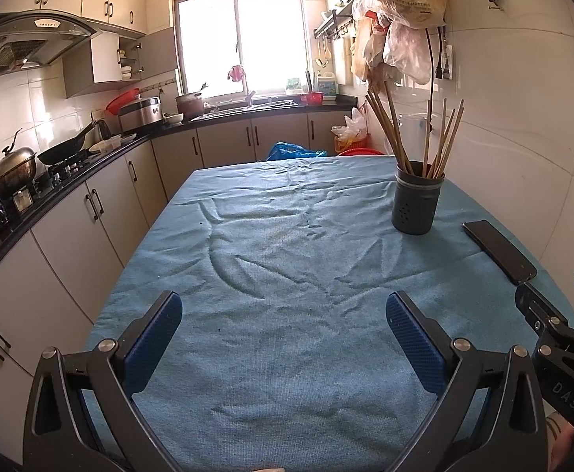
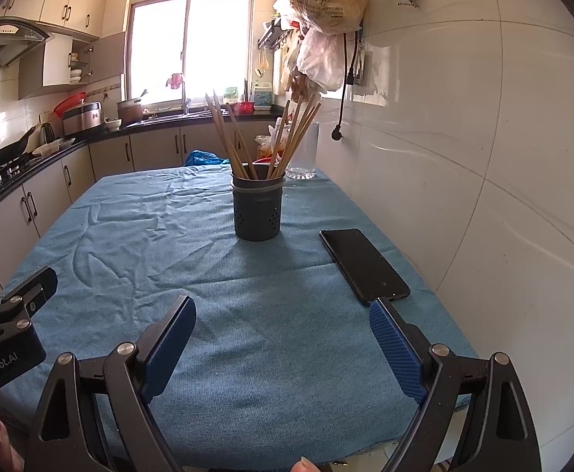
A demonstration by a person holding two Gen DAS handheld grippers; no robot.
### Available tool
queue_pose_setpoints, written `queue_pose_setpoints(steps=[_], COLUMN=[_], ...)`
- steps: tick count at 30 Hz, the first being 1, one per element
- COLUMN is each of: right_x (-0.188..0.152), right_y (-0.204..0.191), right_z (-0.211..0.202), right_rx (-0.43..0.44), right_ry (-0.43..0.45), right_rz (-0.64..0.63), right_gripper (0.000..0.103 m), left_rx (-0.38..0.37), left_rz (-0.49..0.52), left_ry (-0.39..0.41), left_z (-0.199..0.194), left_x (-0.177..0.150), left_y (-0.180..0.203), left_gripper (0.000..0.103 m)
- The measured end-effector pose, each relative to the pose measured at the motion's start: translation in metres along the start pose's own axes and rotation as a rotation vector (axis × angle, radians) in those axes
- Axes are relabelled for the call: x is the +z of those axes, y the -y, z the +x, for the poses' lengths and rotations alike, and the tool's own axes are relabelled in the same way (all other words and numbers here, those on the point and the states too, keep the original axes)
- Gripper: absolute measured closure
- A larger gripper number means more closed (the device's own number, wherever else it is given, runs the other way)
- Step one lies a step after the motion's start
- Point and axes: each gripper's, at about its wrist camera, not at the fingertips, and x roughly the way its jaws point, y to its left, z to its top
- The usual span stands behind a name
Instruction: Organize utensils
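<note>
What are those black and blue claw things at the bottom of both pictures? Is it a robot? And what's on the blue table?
No robot here: a person holds a two-finger grabber in each hand, and each grabber carries a small camera looking forward along its fingers. So one picture looks out from the left gripper and the other from the right gripper. The blue parts are their grip pads. Both stand open and hold nothing. On the blue cloth over the table stands a dark holder full of wooden chopsticks. Beside it lies a black phone, flat and face up. A clear glass jar stands behind, near the wall.
</note>
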Motion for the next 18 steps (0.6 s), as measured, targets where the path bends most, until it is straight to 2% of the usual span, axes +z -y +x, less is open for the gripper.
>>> queue_pose_setpoints(steps=[18], right_x=[-0.001], right_y=[-0.0003], right_z=[0.0005], right_rx=[0.0], right_ry=[-0.001], right_rz=[-0.003], right_gripper=[0.01], left_rx=[-0.001], left_rz=[-0.001], left_ry=[0.0], left_z=[0.0002], left_x=[-0.0014], left_y=[0.0003], left_gripper=[0.0])
